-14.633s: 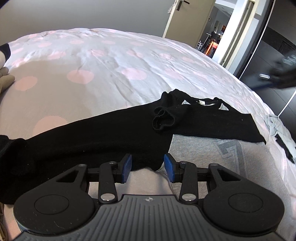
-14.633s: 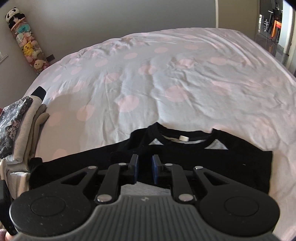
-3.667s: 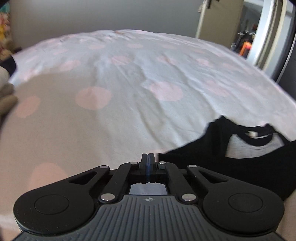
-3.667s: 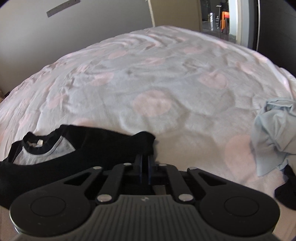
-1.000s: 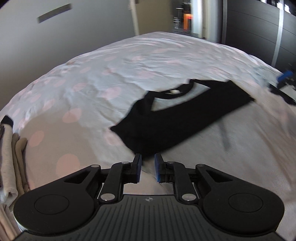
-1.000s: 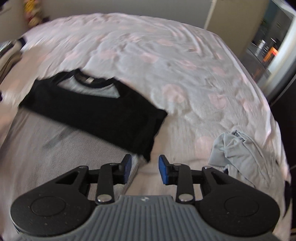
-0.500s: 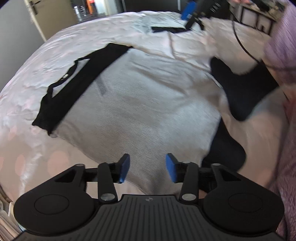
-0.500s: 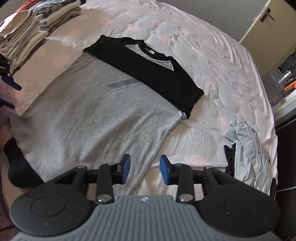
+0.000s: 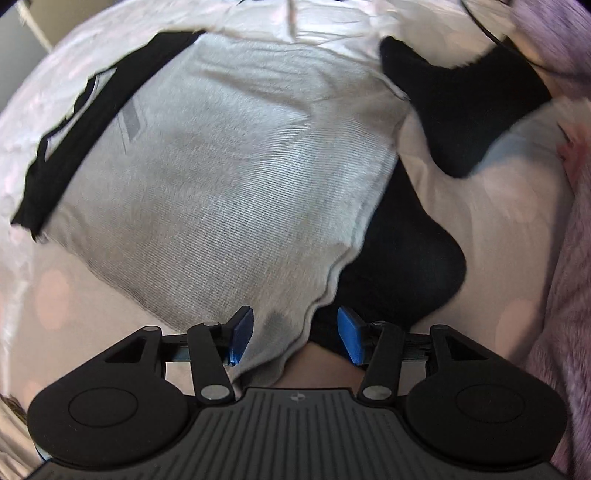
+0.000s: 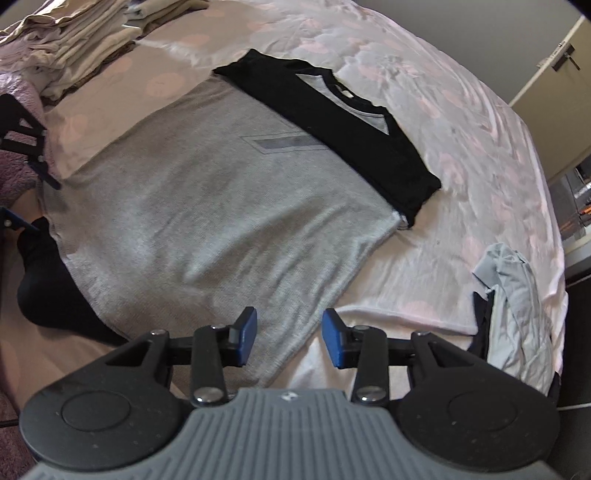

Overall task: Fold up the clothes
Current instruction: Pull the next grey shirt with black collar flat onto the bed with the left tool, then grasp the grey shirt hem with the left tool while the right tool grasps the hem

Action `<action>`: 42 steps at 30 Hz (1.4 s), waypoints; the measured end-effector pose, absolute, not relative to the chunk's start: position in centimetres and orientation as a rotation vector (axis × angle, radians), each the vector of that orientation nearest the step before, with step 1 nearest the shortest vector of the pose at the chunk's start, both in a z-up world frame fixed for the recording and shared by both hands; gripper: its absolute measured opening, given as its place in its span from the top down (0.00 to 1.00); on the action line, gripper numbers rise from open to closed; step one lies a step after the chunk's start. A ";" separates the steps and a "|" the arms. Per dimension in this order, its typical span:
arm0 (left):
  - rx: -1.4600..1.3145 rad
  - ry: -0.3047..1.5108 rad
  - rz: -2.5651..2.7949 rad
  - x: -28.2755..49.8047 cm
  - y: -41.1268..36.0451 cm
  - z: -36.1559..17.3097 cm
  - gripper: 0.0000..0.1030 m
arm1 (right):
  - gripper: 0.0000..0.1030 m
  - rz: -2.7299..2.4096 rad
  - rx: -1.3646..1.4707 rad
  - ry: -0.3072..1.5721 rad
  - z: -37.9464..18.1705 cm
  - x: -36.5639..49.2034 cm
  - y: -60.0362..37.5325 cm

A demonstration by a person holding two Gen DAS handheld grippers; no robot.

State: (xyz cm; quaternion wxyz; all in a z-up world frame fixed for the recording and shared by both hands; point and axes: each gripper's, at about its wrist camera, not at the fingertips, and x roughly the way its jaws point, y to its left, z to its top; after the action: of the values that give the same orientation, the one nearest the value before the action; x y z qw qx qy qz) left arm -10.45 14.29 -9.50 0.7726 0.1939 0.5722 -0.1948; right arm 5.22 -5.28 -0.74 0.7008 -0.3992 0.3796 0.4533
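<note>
A grey shirt (image 10: 207, 206) with black folded sleeves across its top (image 10: 332, 122) lies flat on the bed. My right gripper (image 10: 289, 332) is open, its jaws straddling the shirt's near right hem corner. In the left wrist view the same shirt (image 9: 229, 177) fills the middle, and my left gripper (image 9: 295, 334) is open over its near left hem corner. A black-socked foot (image 9: 399, 266) shows beside the hem. The left gripper also shows at the left edge of the right wrist view (image 10: 22, 147).
A stack of folded beige clothes (image 10: 85, 33) sits at the bed's far left. A crumpled light-blue garment (image 10: 513, 295) lies at the bed's right edge. The pink-dotted bedsheet (image 10: 461, 129) spreads beyond the shirt. A purple fleece (image 9: 569, 295) is at right.
Both grippers have drawn back from the shirt's shoulders to its hem, opened wider and lowered toward the hem corners.
</note>
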 end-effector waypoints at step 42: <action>0.074 0.993 -0.308 -7.0 16.7 0.8 0.97 | 0.57 1.193 -1.233 1.061 -12.2 -1.1 -3.9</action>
State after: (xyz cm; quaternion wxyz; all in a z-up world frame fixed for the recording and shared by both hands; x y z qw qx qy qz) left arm -7.02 16.71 0.83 0.8673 0.0355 0.4742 -0.1471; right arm -1.11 -3.86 -12.24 0.5330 -0.5171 0.4449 0.5006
